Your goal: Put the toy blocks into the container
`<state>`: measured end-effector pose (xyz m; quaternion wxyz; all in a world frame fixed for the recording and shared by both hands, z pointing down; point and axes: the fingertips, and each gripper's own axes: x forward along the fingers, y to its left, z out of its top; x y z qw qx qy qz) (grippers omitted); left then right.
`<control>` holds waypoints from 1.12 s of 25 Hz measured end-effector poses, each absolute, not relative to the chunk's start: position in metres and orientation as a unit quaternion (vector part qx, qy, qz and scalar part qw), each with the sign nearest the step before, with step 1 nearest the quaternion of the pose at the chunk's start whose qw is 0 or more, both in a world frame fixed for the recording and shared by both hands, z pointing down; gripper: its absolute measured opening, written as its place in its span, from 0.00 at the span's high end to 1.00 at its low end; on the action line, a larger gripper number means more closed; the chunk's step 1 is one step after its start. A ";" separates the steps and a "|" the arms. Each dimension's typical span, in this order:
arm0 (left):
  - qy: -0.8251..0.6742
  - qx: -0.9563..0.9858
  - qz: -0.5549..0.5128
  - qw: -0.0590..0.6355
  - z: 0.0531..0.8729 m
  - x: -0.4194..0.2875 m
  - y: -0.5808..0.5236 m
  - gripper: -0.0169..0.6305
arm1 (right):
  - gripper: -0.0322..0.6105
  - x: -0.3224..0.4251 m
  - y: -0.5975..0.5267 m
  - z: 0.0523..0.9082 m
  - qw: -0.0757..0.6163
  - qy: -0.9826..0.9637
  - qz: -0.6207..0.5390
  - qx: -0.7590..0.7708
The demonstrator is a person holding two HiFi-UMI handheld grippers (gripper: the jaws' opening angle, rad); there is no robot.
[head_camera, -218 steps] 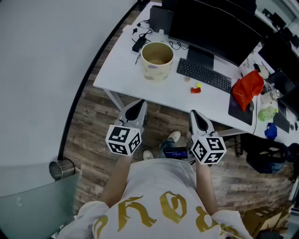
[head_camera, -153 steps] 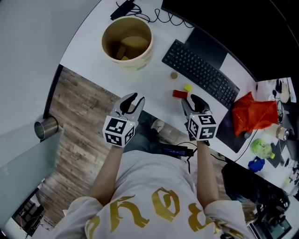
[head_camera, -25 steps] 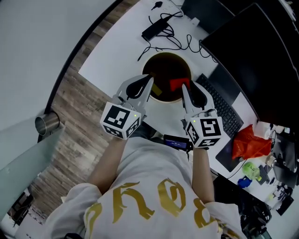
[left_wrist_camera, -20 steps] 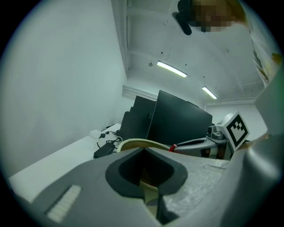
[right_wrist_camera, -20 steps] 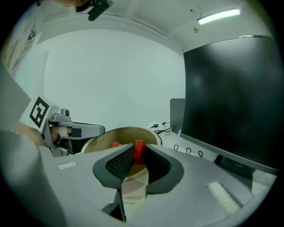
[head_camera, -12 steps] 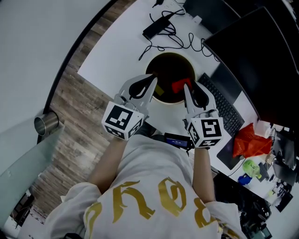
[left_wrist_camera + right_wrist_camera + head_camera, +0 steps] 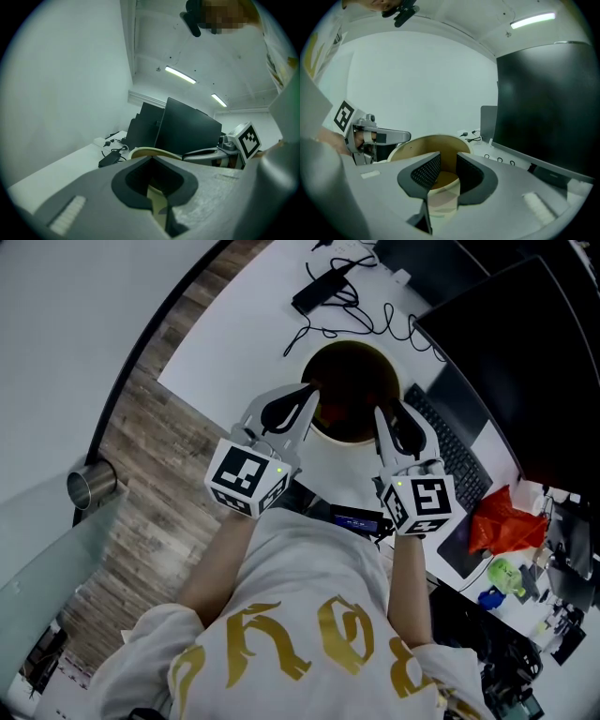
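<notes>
The round tan container (image 7: 349, 345) stands on the white table, its inside dark in the head view. My right gripper (image 7: 382, 411) hovers at the container's near right rim. Its jaws have just been opening, and nothing is between them. The right gripper view looks past the right gripper (image 7: 448, 157) into the container (image 7: 417, 145), where I cannot make out any block. My left gripper (image 7: 312, 390) is shut and empty at the near left rim. In the left gripper view the left gripper (image 7: 151, 158) has the container's rim (image 7: 143, 150) just beyond it.
A black keyboard (image 7: 459, 442) and a large monitor (image 7: 506, 352) lie right of the container. A power adapter with cables (image 7: 319, 292) lies behind it. A red bag (image 7: 502, 521) sits at the far right, and a metal cylinder (image 7: 91, 486) stands on the floor.
The red block held between the right jaws over the container is no longer in view, and those jaws stand wider apart. Both hands have barely moved.
</notes>
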<state>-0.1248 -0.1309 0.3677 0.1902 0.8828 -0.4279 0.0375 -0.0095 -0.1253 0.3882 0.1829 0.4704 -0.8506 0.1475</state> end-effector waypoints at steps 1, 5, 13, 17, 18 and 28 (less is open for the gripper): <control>-0.427 0.883 0.037 0.190 0.368 -0.125 -0.130 0.97 | 0.77 -0.008 -0.125 0.388 0.178 -0.850 0.152 0.473; -0.428 0.883 0.040 0.188 0.369 -0.124 -0.126 0.97 | 0.76 0.001 -0.122 0.382 0.168 -0.844 0.156 0.484; -0.450 0.874 0.047 0.177 0.367 -0.121 -0.116 0.97 | 0.76 0.030 -0.112 0.370 0.140 -0.842 0.156 0.497; -0.454 0.872 0.055 0.174 0.366 -0.117 -0.108 0.97 | 0.77 0.042 -0.106 0.366 0.129 -0.841 0.161 0.501; -0.455 0.872 0.056 0.173 0.366 -0.115 -0.106 0.97 | 0.77 0.046 -0.105 0.365 0.127 -0.840 0.162 0.502; -0.449 0.880 0.069 0.140 0.359 -0.084 -0.087 0.97 | 0.77 0.085 -0.087 0.370 0.135 -0.829 0.160 0.519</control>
